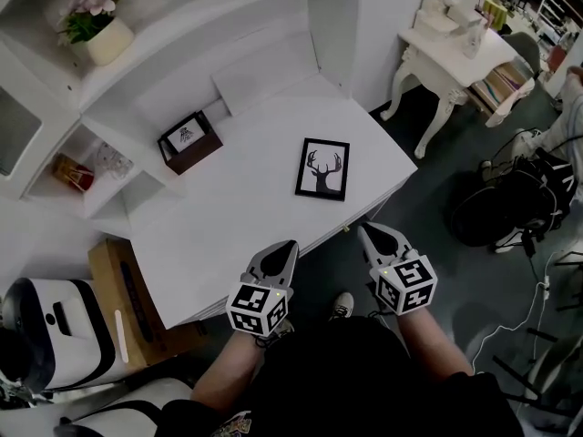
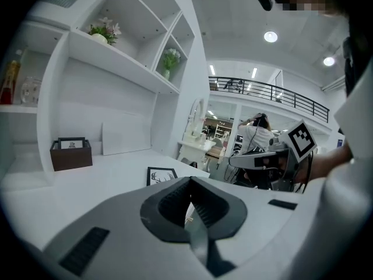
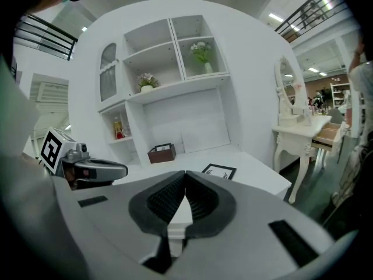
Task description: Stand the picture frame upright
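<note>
A black picture frame (image 1: 322,168) with a deer print lies flat on the white desk (image 1: 246,208), toward its right side. It also shows as the frame (image 2: 161,175) in the left gripper view and the frame (image 3: 220,171) in the right gripper view. My left gripper (image 1: 286,248) hovers at the desk's near edge, shut and empty. My right gripper (image 1: 366,233) hangs just off the desk's near right corner, shut and empty as well. Both are short of the frame and apart from it.
A brown box (image 1: 191,142) with a small card stands at the desk's back left. Shelves above hold a flower pot (image 1: 100,30) and bottles (image 1: 73,173). A white dressing table (image 1: 455,53) stands to the right, bags (image 1: 506,203) on the floor beside it.
</note>
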